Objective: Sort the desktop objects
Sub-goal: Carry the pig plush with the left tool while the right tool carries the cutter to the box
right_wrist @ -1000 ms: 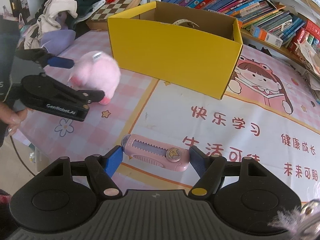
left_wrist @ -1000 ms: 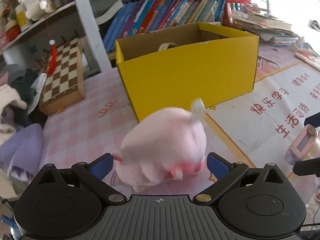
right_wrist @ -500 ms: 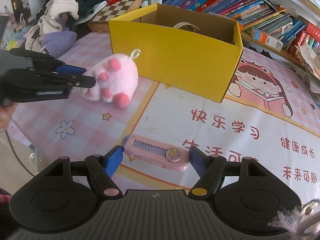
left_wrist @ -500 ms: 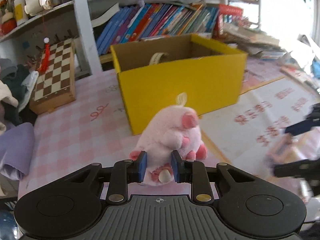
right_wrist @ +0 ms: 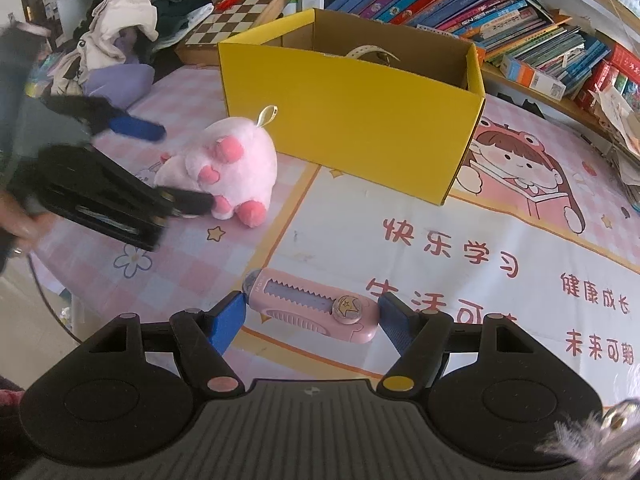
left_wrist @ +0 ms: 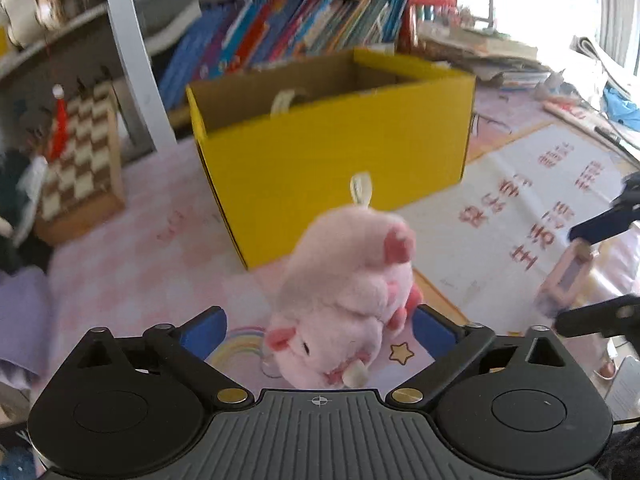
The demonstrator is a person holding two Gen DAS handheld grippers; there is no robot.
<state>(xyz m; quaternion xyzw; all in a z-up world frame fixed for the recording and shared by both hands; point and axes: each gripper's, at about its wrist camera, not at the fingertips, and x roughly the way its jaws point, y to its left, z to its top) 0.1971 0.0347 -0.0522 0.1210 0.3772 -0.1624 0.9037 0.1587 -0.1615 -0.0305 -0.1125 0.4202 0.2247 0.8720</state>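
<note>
Left and right grippers, each astride an object in front of the yellow box.

The left gripper (left_wrist: 318,326) has its fingers spread on either side of the pink plush pig (left_wrist: 348,292), apparently not pressing it; the pig lies on the surface between them, long axis running away from the fingers toward the yellow box (left_wrist: 336,160), hanging loop at the far end. The right gripper (right_wrist: 310,322) has its fingers spread at both ends of the pink utility knife (right_wrist: 314,306), whose long axis lies crosswise from finger to finger; whether they touch it cannot be told. The left gripper appears nearer the box, judging by how large the box looms in each view. The surface carries a pink checked mat; behind stand bookshelves, a chessboard (right_wrist: 240,4) and piled clothes (right_wrist: 132,28).
</note>
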